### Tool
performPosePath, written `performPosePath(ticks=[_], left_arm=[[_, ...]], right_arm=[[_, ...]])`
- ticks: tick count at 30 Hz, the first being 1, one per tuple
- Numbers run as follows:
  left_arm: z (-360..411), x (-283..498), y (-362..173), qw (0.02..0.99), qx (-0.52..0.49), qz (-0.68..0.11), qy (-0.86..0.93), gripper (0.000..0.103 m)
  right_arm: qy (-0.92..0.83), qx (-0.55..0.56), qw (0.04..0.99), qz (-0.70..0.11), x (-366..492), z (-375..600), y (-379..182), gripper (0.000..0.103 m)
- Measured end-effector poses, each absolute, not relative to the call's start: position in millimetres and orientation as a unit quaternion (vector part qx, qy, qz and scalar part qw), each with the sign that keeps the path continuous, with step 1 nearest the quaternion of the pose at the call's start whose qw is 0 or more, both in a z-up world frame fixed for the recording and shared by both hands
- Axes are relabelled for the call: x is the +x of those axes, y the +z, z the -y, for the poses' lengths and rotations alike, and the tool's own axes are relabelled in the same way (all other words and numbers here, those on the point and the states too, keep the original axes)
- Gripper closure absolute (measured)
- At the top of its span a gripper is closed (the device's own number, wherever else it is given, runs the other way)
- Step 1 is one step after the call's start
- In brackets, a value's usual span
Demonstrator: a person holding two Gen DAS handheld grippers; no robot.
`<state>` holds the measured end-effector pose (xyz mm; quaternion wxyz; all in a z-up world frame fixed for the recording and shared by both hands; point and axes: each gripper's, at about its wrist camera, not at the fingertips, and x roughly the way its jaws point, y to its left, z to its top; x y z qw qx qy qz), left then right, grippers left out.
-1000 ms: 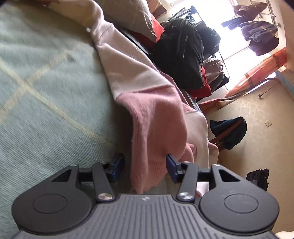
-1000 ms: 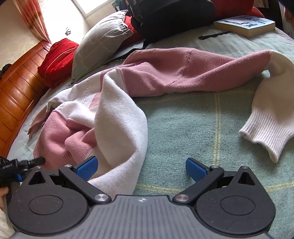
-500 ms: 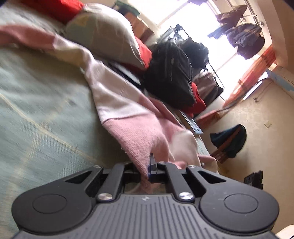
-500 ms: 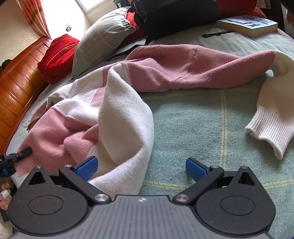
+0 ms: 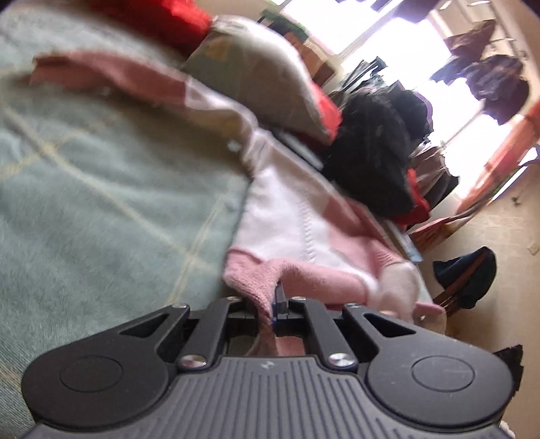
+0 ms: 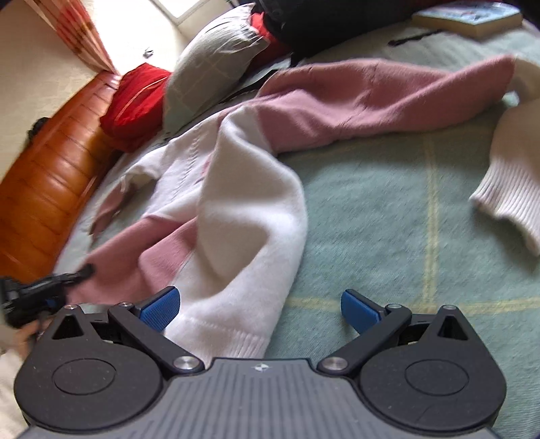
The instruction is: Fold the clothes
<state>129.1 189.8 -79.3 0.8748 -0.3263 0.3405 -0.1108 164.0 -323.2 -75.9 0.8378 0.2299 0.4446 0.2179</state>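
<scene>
- Left wrist view: my left gripper [image 5: 279, 304] has its jaws pressed together on a pink edge of the sweater [image 5: 303, 243]. The knit bunches around the blue pads at lower centre of the frame, and a strip of it hangs down behind them.
- From that pinch the sweater runs up and to the left across the green blanket [image 5: 101, 202], in pink and white panels, towards a grey pillow [image 5: 263, 77] in the upper middle.
- This gripper points slightly downward over the bed, the frame tilted so that the floor shows at right. The picture is blurred, so fine detail of the fabric is hard to read.
- A black bag [image 5: 374, 158] lies right of centre, against the bright window.
- Right wrist view: my right gripper [image 6: 260, 307] stands spread wide, pads well apart. The white ribbed hem of the sweater [image 6: 236, 219] lies between them, nearer the left pad; I cannot tell whether that pad touches it.
- This gripper points down at the bed from just above the blanket [image 6: 388, 219].
- One sleeve stretches to the upper right, its white cuff [image 6: 506, 189] lying at the right edge.
- My left gripper [image 6: 81, 272] shows at the lower left edge, closed on the pink fabric.
- A book [image 6: 469, 17] lies at the top right, a red cushion [image 6: 135, 98] at upper left.
</scene>
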Motion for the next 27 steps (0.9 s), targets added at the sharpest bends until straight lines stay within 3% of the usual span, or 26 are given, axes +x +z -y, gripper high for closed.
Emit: performPosePath(ticks=[13,19,27], left_arm=[[-190,142,-106,0.857,-0.327,-0.386,-0.098,0.093],[-190,141,-106,0.854,-0.333,-0.388,-0.094,0.092],[-190,142,-106,0.853,-0.333,-0.391,-0.091,0.092]], right_arm=[[0.290,0.253,0.839,-0.383,229,330,-90,0.000],[0.338,0.288,0.804,-0.395,275,330,-97,0.000],[0.409,0.308,0.749,-0.422,238,332,-98,0.000]])
